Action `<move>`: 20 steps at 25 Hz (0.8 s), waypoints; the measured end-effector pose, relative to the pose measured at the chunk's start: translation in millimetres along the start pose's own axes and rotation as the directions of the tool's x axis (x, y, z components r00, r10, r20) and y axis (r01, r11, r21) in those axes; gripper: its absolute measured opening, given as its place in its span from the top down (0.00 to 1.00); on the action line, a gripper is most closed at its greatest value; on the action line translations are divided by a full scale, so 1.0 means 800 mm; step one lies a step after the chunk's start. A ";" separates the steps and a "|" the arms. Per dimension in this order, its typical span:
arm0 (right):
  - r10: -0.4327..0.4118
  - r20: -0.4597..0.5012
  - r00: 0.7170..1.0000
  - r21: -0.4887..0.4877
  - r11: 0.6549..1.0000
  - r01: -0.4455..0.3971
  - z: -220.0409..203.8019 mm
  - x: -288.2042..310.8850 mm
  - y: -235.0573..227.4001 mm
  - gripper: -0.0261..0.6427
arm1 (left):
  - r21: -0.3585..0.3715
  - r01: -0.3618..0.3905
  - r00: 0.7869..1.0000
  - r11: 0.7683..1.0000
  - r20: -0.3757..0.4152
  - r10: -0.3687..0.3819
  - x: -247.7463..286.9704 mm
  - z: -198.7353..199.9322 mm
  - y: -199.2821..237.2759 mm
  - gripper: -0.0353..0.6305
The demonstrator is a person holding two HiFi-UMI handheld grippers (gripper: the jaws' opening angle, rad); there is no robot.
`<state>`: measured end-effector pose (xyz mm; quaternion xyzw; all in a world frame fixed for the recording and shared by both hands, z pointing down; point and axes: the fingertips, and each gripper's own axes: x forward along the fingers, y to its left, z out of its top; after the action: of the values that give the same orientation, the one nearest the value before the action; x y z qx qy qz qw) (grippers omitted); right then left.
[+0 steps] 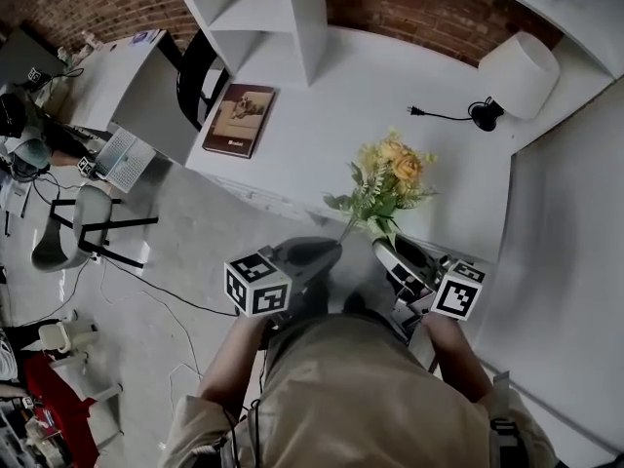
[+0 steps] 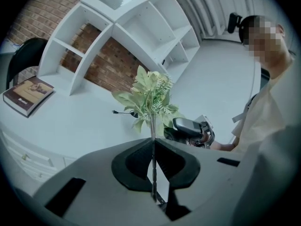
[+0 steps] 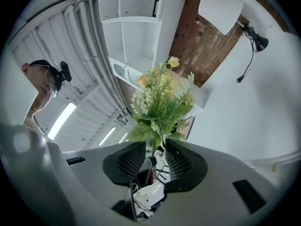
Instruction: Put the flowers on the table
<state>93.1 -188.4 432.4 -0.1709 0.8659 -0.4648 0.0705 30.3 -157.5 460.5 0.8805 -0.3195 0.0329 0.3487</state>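
Observation:
A bunch of yellow flowers [image 1: 390, 175] with green leaves hangs over the near edge of the white table [image 1: 312, 144]. My left gripper [image 1: 336, 250] is shut on the thin stem [image 2: 153, 126], which stands up between its closed jaws [image 2: 153, 142] in the left gripper view. The blooms [image 3: 162, 91] rise just past my right gripper [image 3: 155, 147]. Its jaws stand apart, with the stem and lower leaves in the gap and neither pad clearly pressing. In the head view the right gripper [image 1: 382, 249] sits close beside the left one, just right of the stem.
On the table lie a brown book [image 1: 239, 118] at the left, a white lamp [image 1: 517, 74] at the far right, and its black cord with plug [image 1: 439, 115]. A white shelf unit [image 1: 283, 18] stands at the back. A dark chair [image 1: 195, 76] and a stool [image 1: 83, 227] stand left of the table.

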 end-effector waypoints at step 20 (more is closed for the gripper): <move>-0.025 -0.034 0.999 -0.038 0.999 0.024 0.013 0.034 -0.002 0.91 | -0.041 -0.042 0.998 0.998 0.038 0.043 -0.021 0.036 0.077 0.91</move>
<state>70.6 -206.9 428.9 -0.1749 0.8734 -0.4520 0.0466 -23.7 -201.0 470.3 0.8668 -0.3455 0.0166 0.3592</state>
